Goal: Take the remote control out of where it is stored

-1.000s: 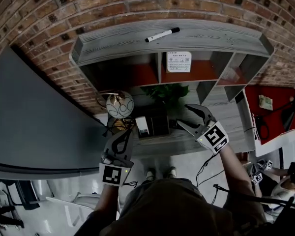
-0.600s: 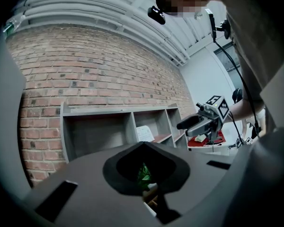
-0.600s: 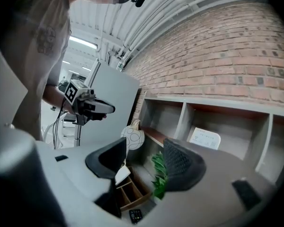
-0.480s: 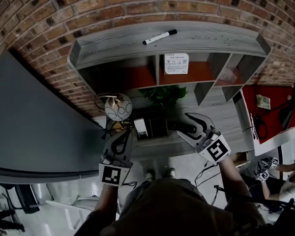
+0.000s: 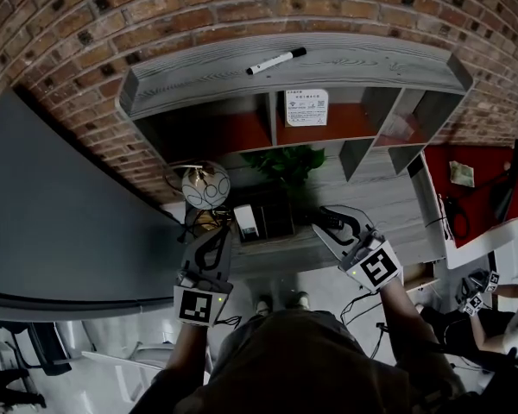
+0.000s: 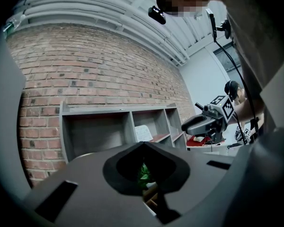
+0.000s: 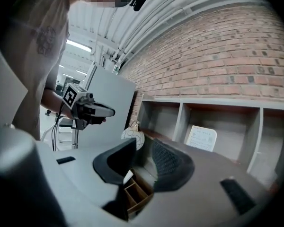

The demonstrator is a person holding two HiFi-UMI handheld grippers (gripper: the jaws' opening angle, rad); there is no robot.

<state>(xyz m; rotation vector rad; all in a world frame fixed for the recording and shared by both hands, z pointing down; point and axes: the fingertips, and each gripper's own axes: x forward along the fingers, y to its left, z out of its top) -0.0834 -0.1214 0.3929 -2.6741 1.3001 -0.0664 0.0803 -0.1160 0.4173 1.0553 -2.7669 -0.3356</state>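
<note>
We see a slim white rectangular remote control (image 5: 246,222) with a small dark patch on its face. It stands upright in the left end compartment of a dark brown wooden organiser box (image 5: 276,221), which has open-topped dividers. The box sits on the grey wood-grain worktop (image 5: 388,201), close to its front edge and left of the middle. We cannot make out any buttons.

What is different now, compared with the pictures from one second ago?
The right claw swung a little toward the wooden organizer, and its jaws have just been closing; nothing is visibly gripped between them. The left claw, shut, the marker and the plant stayed as they were.
</note>
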